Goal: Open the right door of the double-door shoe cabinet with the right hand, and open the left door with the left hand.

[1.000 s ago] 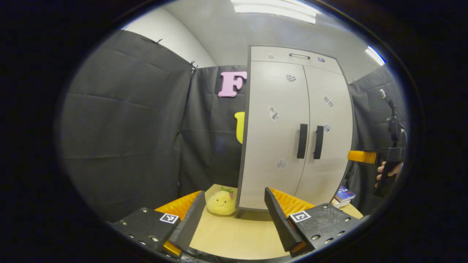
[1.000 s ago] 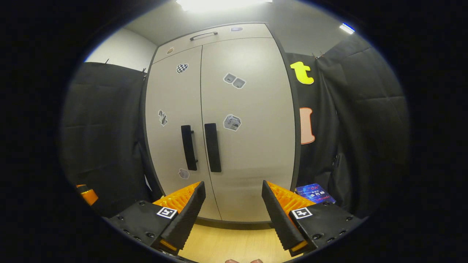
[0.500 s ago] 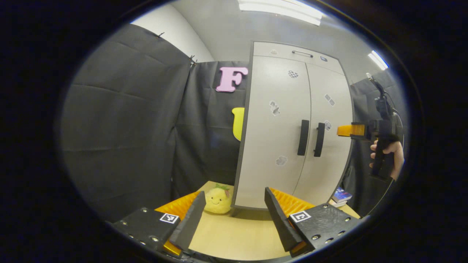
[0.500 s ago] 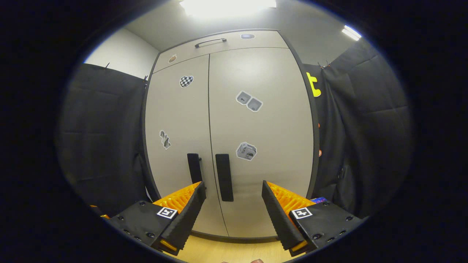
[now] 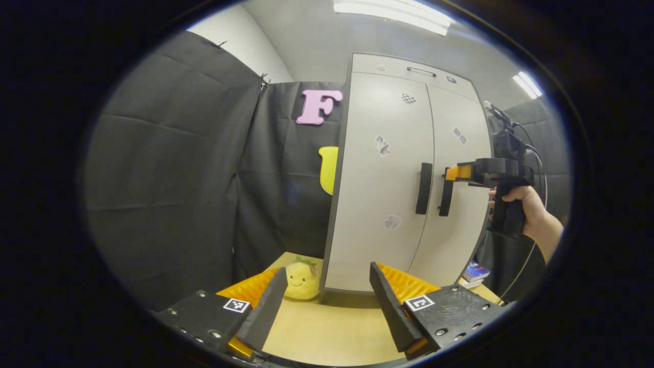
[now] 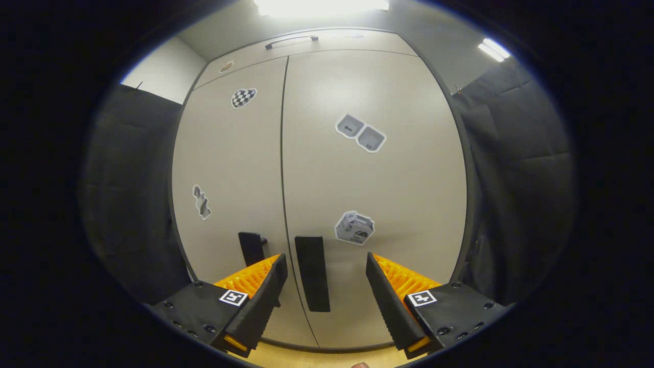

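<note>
1. The shoe cabinet [image 5: 403, 174] stands upright on the tabletop [image 5: 327, 327], backed by the booth's black cloth; both its doors are shut, and a narrow drawer front with a slim handle runs across its top.

2. The right door [image 6: 368, 179] carries a dark vertical handle [image 6: 312, 273] just beside the centre seam; the left door [image 6: 230, 174] carries its own dark handle [image 6: 252, 248] on the other side of that seam; several small stickers dot both doors.

3. The right gripper [image 6: 327, 278] is up close to the cabinet front with its jaws released and spread wide; the right door's handle sits in the gap between the two fingers, nearer the left-hand one; whether either finger touches the handle I cannot tell.

4. In the left gripper view the right gripper [image 5: 449, 174] shows from the side, held by a hand [image 5: 521, 202], its tip at the upper part of the right door's handle [image 5: 445, 197].

5. The left gripper [image 5: 327, 291] hangs well back from the cabinet, low over the tabletop, jaws released and gripping nothing; the left door's handle [image 5: 423, 187] is well apart from it.

6. A yellow plush toy [image 5: 302, 280] sits on the tabletop against the cabinet's left lower corner; a book [image 5: 475, 271] lies near the cabinet's right lower corner.
</note>
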A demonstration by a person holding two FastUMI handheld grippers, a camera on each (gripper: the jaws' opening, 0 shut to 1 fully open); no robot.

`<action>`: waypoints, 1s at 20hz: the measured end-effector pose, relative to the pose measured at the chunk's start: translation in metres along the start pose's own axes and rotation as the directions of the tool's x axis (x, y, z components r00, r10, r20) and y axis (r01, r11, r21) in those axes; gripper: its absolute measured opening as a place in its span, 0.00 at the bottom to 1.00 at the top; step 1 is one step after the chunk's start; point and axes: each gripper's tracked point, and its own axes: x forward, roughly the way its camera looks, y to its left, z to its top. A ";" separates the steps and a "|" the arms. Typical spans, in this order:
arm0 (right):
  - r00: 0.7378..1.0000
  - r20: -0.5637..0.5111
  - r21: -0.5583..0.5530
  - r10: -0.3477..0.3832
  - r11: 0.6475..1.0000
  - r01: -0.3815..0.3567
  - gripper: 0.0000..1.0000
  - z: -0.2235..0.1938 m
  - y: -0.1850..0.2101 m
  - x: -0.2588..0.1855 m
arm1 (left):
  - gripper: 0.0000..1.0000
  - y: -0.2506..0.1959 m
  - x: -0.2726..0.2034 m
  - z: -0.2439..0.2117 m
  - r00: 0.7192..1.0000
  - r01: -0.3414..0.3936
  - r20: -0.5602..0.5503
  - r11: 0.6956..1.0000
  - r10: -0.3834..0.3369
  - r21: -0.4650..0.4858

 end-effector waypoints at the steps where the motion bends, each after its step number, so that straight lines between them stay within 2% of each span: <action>1: 1.000 -0.016 0.007 -0.006 1.000 0.007 0.98 -0.006 0.001 0.006 | 0.94 0.001 0.001 -0.004 1.000 0.005 -0.010 1.000 -0.005 -0.004; 4: 0.999 -0.054 0.024 0.000 1.000 0.002 0.96 -0.020 0.009 0.020 | 0.95 0.006 0.005 -0.013 0.999 0.022 -0.030 1.000 -0.022 0.002; 7: 0.997 -0.071 -0.017 -0.032 0.999 0.030 0.94 -0.027 0.008 0.029 | 0.95 0.013 0.009 -0.013 0.999 0.026 -0.032 1.000 -0.026 0.011; 8: 0.996 -0.081 -0.019 -0.039 0.999 0.038 0.89 -0.029 0.008 0.031 | 0.95 0.013 0.011 -0.013 0.999 0.031 -0.032 1.000 -0.030 0.004; 9: 0.994 -0.100 -0.022 -0.053 0.998 0.051 0.75 -0.033 0.007 0.034 | 0.95 0.013 0.012 -0.013 0.999 0.036 -0.033 0.999 -0.036 -0.004; 11: 0.988 -0.142 -0.016 -0.059 0.998 0.058 0.66 -0.044 0.007 0.037 | 0.94 0.014 0.014 -0.019 0.998 0.040 -0.050 0.999 -0.041 -0.014; 12: 0.987 -0.156 0.015 -0.023 1.000 0.026 0.63 -0.046 0.015 0.038 | 0.94 0.013 0.016 -0.021 0.997 0.045 -0.062 0.999 -0.046 -0.021; 13: 0.986 -0.165 0.032 -0.033 0.999 0.039 0.46 -0.044 0.017 0.038 | 0.94 0.011 0.018 -0.022 0.996 0.057 -0.068 0.998 -0.058 -0.030; 14: 0.984 -0.171 0.029 -0.043 0.998 0.048 0.38 -0.046 0.016 0.040 | 0.95 0.008 0.019 -0.022 0.995 0.070 -0.070 0.997 -0.073 -0.038; 16: 0.984 -0.168 0.004 -0.059 0.998 0.060 0.39 -0.046 0.015 0.039 | 0.95 0.002 0.021 -0.025 0.993 0.085 -0.074 0.995 -0.088 -0.049; 17: 0.985 -0.163 0.010 -0.063 0.998 0.066 0.32 -0.046 0.016 0.039 | 0.95 0.000 0.024 -0.027 0.993 0.082 -0.081 0.995 -0.086 -0.059; 18: 0.985 -0.157 0.015 -0.067 0.997 0.070 0.32 -0.046 0.015 0.039 | 0.95 -0.003 0.025 -0.029 0.992 0.080 -0.089 0.994 -0.086 -0.078; 19: 0.986 -0.153 0.005 -0.061 0.998 0.063 0.25 -0.045 0.015 0.041 | 0.94 -0.008 0.025 -0.029 0.991 0.083 -0.095 0.992 -0.093 -0.098; 20: 0.986 -0.160 -0.003 -0.046 0.999 0.046 0.26 -0.047 0.016 0.040 | 0.94 -0.015 0.025 -0.028 0.990 0.096 -0.095 0.989 -0.107 -0.113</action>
